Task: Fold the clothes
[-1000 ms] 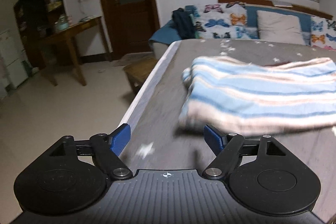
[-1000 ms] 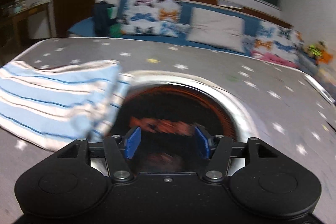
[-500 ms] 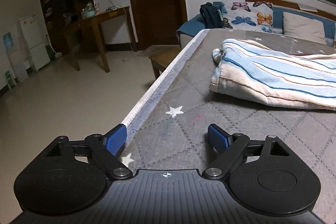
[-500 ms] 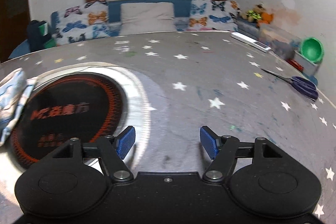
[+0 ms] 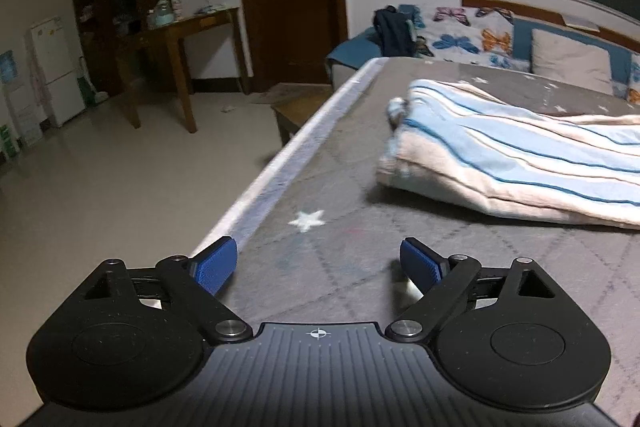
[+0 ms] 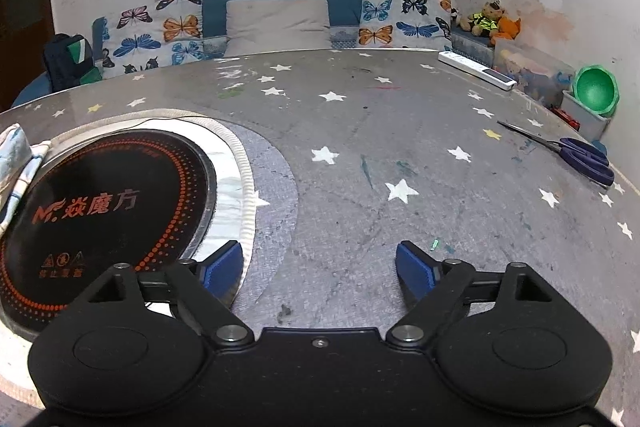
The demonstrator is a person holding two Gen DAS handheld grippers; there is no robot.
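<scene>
Left wrist view: left gripper (image 5: pixel 318 261) spread wide, nothing between its blue pads, low over the grey star-print table (image 5: pixel 336 267) near its left edge. Striped cloth (image 5: pixel 516 159) lies folded on the table, far right, apart from the fingers.

Right wrist view: right gripper (image 6: pixel 319 266) equally wide, empty. Round black hotplate (image 6: pixel 100 211) left; cloth's edge overlaps its far-left rim. Scissors (image 6: pixel 576 155) far right.

Both wrist views skim low over the table (image 5: pixel 340 267) — sharing the striped cloth (image 5: pixel 520 163).
</scene>
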